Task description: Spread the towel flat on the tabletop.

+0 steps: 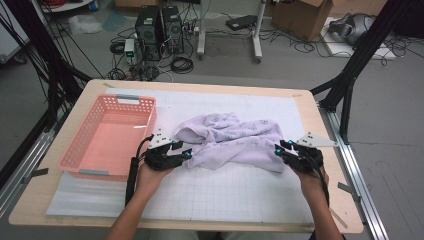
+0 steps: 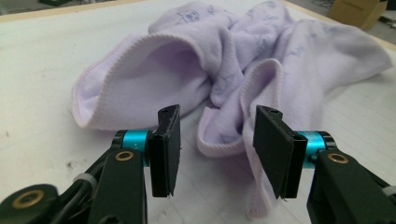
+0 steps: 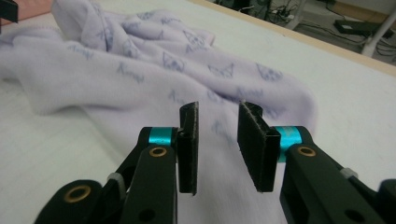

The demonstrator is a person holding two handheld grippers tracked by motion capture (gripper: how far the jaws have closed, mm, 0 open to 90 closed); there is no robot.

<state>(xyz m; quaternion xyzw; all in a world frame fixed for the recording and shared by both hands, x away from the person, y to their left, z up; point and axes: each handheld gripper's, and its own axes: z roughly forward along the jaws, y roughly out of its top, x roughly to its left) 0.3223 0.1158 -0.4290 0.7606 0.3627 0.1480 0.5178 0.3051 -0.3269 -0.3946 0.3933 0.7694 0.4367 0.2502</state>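
A: Nearest the lower edge, what is seen?

B: Two forearms are seen entering from below. The left gripper is held at the left edge of a crumpled pale lilac fleece cloth with a faint printed pattern; the right gripper is held at its right edge.

A: How are the jaws set?

B: In the left gripper view, the left gripper is shown released, its jaws parted, with a hemmed fold of the cloth lying between and just beyond them, unpressed. In the right gripper view, the right gripper is likewise parted by a narrower gap; cloth is seen behind the gap, and no pinch is shown.

A: Where is the cloth placed?

B: It is spread on a white gridded mat covering the light wooden table, near the middle.

A: What lies around it?

B: A pink perforated plastic basket is set just left of the left gripper. Farther off, past the table, black computer towers, tangled cables and a cardboard box are seen on the grey floor.
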